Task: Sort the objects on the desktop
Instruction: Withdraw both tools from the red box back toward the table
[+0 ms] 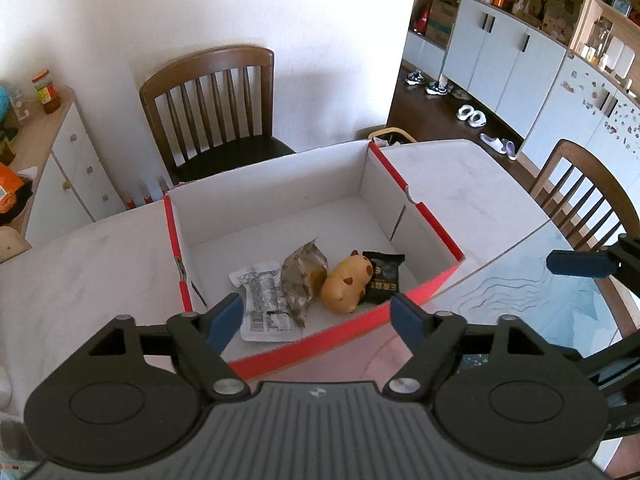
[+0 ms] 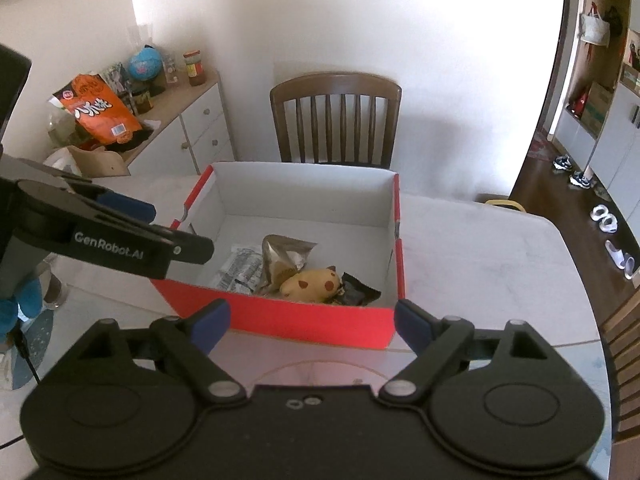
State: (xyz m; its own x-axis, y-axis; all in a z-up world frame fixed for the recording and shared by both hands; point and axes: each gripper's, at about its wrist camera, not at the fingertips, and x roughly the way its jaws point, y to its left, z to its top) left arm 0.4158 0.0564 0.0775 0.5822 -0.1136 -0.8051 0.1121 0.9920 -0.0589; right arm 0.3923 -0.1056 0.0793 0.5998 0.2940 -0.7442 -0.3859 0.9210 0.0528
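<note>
Sitting on a pale marble-patterned table (image 1: 100, 264) is a shallow cardboard box with red outer walls and a white inside (image 2: 280, 322), its top open. Four things lie clustered against its near wall: a white printed snack packet (image 1: 262, 302), a crumpled silver-brown foil wrapper (image 1: 302, 280), a yellow animal-shaped toy with brown spots (image 1: 346, 284) and a small black sachet (image 1: 384, 278). They touch or overlap one another. The far half of the box floor is bare.

The left gripper (image 1: 318, 318) hovers above the box's near red edge, blue-padded jaws spread wide, holding nothing. The right gripper (image 2: 312, 322) hangs just short of that edge, equally wide and empty.

A brown wooden slat-back chair (image 2: 336, 120) stands beyond the box's far wall.
</note>
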